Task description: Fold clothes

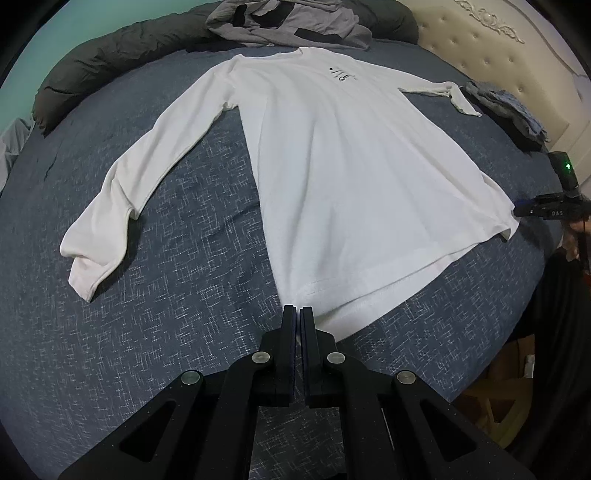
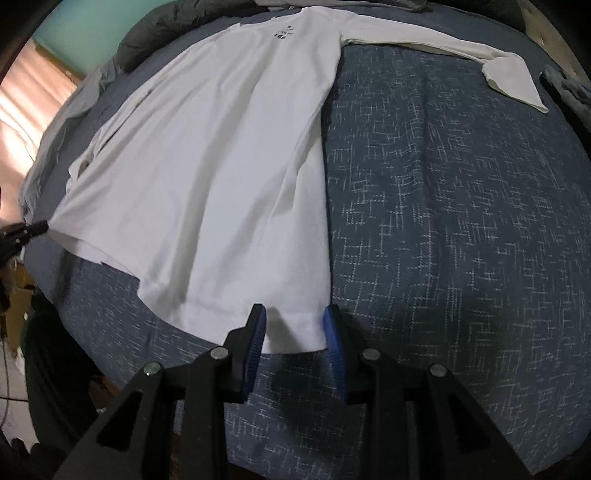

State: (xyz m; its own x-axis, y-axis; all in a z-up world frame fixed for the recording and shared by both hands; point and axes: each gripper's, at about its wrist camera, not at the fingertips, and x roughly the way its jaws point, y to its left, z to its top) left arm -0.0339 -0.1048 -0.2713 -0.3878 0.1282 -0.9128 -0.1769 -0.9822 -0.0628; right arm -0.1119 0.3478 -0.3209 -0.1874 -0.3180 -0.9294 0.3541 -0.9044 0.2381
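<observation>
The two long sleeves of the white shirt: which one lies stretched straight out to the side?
The sleeve on the right gripper's side. The other sleeve angles down beside the white long-sleeved shirt.

Dim, soft light; fisheye-warped edges.

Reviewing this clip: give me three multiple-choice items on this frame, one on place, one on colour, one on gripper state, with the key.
1. Where does the white long-sleeved shirt lie?
A. flat on the blue bedspread
B. on a hanger
C. in a basket

2. What colour is the crumpled garment beyond the shirt's collar?
A. red
B. grey
C. yellow

3. How does the right gripper stand?
A. shut on a sleeve
B. out of view
C. open at the hem corner

Key: 1 A, the shirt is spread out with sleeves extended; 2 B, grey with black patches; 3 C, both blue pads stand apart beside the corner, while the left gripper pinches the other corner.
</observation>
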